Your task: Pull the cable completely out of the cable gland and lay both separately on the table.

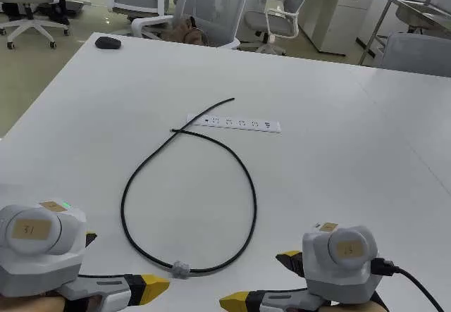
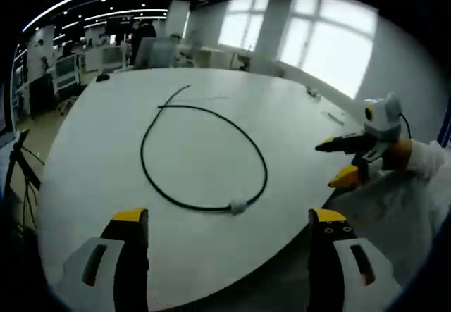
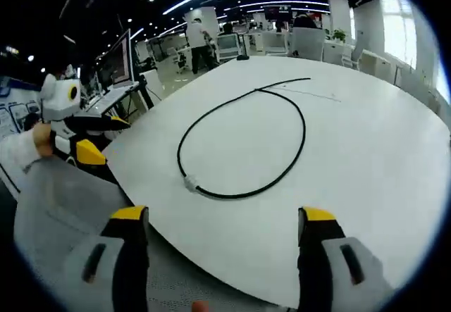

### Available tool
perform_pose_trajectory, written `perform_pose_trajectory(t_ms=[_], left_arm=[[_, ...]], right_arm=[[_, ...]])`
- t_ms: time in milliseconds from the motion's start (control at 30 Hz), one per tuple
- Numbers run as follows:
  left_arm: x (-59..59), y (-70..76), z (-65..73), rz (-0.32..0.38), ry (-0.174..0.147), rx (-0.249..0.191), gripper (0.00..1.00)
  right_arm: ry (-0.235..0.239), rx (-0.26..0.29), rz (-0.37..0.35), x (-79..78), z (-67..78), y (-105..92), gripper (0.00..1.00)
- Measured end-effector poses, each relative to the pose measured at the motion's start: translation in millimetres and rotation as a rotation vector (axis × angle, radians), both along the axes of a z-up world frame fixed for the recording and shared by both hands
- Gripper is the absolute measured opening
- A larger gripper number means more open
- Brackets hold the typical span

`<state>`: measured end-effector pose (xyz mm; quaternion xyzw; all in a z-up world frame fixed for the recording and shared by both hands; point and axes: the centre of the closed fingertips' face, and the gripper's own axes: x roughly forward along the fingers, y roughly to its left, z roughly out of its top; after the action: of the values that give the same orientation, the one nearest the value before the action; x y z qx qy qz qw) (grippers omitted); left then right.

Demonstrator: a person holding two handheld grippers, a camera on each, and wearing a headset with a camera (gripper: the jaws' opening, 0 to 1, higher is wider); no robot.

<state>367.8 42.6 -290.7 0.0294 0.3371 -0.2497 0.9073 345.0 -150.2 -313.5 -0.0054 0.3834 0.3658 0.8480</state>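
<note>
Left gripper [image 2: 227, 217] and right gripper [image 3: 222, 214], jaws spread empty, face the looped cable [image 1: 254, 196] (cable gland [image 1: 180, 268] apparently threaded on).

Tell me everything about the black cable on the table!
The cable is thin, black and looks rubbery. It lies flat on the white table in one big loop, crossing itself near a white power strip. A small grey cable gland sits threaded on the loop's near side. Nothing grips it.
</note>
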Motion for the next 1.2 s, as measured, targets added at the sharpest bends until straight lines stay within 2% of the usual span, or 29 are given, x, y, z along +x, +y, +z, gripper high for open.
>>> perform_pose_trajectory(t_ms=[100,200,267,333,367,400,433,467,533,600,667,733,833,967,1067,1167,1200], left_arm=[[1.1,0.6,4.5,0.003,-0.024,0.011,0.87],[-0.1,-0.4,4.1,0.002,-0.019,0.011,0.86],[-1.5,-2.2,3.7,-0.004,-0.017,0.007,0.86],[-3.6,-5.0,0.1,-0.007,0.0,0.005,0.85],[-5.3,-5.0,-4.0,-0.006,0.019,0.015,0.85],[-12.6,-4.5,-12.4,-0.03,0.072,0.05,0.84],[-14.0,-7.5,-13.5,-0.057,0.072,0.054,0.84],[-13.5,-9.8,-12.5,-0.058,0.058,0.046,0.84],[-15.6,-12.6,-11.8,-0.063,0.062,0.036,0.84],[-16.0,-15.5,-10.7,-0.07,0.062,0.021,0.84],[-17.0,-16.6,-11.6,-0.082,0.066,0.026,0.83],[-17.1,-16.4,-12.1,-0.094,0.065,0.028,0.83],[-17.0,-17.8,-11.6,-0.093,0.066,0.004,0.82],[-13.1,-12.3,-7.9,-0.067,0.044,0.006,0.82],[-9.7,-7.7,-9.7,-0.041,0.056,-0.009,0.82],[-8.8,-6.6,-9.5,-0.036,0.051,-0.003,0.82],[-10.6,-5.9,-12.0,-0.038,0.059,0.002,0.82]], right_arm=[[-0.052,-0.007,0.049,-1.0,6.6,9.9,0.83],[-0.06,-0.011,0.062,-2.3,7.2,11.8,0.83],[-0.082,-0.029,0.056,-0.1,7.7,8.4,0.83],[-0.097,-0.039,0.053,2.8,9.1,5.2,0.83],[-0.107,-0.046,0.049,4.9,10.2,3.0,0.83],[-0.124,-0.049,0.036,8.6,12.6,-0.4,0.83],[-0.127,-0.043,0.025,9.9,14.3,-1.7,0.83],[-0.126,-0.033,0.013,10.6,15.6,-2.4,0.83],[-0.124,-0.029,0.006,11.0,14.6,-2.9,0.82],[-0.129,-0.076,0.022,10.0,9.6,-5.2,0.82],[-0.131,-0.091,0.034,9.4,7.9,-4.6,0.82],[-0.131,-0.088,0.034,9.7,8.3,-4.8,0.82],[-0.127,-0.068,0.025,8.7,9.8,-3.7,0.82],[-0.125,-0.061,0.023,6.8,9.9,-3.2,0.81],[-0.108,-0.064,0.038,4.6,6.8,-0.9,0.81],[-0.121,-0.082,0.057,2.6,6.4,1.8,0.81],[-0.118,-0.084,0.063,1.4,5.1,3.8,0.81]])
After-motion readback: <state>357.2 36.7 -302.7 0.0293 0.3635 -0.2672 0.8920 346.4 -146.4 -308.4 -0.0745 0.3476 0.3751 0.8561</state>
